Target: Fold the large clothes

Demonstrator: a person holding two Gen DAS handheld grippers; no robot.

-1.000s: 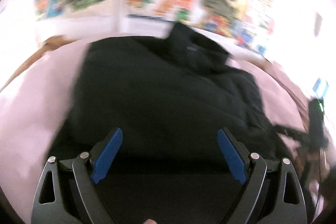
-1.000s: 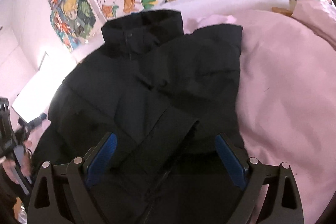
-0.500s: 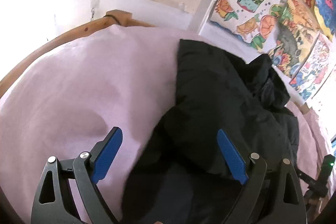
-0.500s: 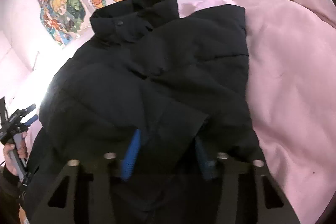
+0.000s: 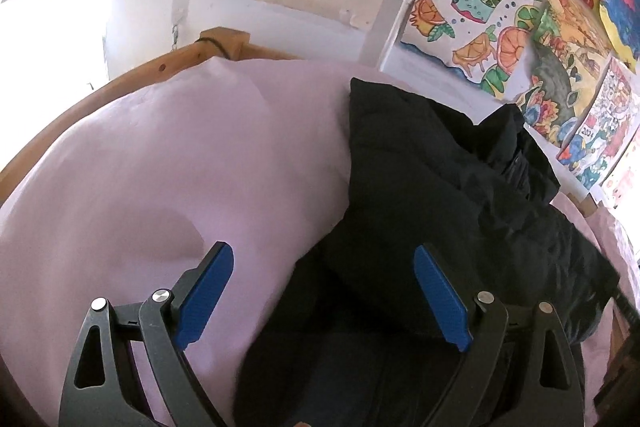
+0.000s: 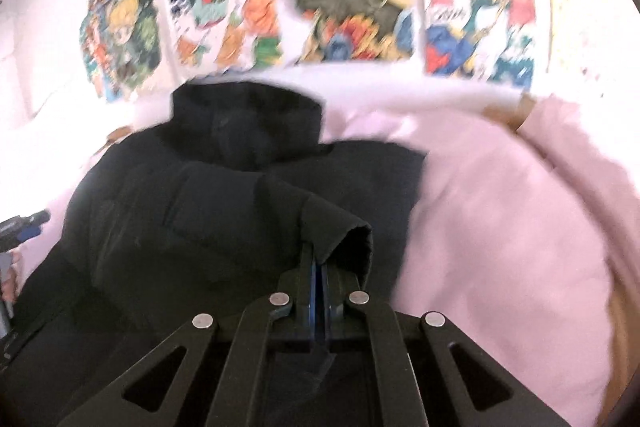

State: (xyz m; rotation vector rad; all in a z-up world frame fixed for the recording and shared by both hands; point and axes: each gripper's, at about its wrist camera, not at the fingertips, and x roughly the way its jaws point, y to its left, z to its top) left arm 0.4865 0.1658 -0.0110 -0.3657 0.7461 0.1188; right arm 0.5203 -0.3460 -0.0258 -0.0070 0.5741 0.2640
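Note:
A large black puffer jacket [image 5: 432, 211] lies on a pink bedsheet [image 5: 180, 179], collar toward the wall. My left gripper [image 5: 320, 291] is open and empty above the jacket's left edge, one blue pad over the sheet, the other over the jacket. In the right wrist view the jacket [image 6: 192, 211] fills the left and middle. My right gripper [image 6: 318, 267] is shut on a fold of the jacket's sleeve cuff [image 6: 340, 231] and holds it raised above the jacket body.
A wooden bed frame [image 5: 168, 63] curves along the left and far edge. Colourful drawings [image 5: 472, 3] cover the white wall behind. Pink sheet [image 6: 500, 227] spreads to the right of the jacket. A dark tripod-like object [image 6: 20, 227] stands at far left.
My right gripper closed on the jacket's sleeve cuff and lifted it, the view tilting up. My left gripper swung left to the jacket's left edge and stays open.

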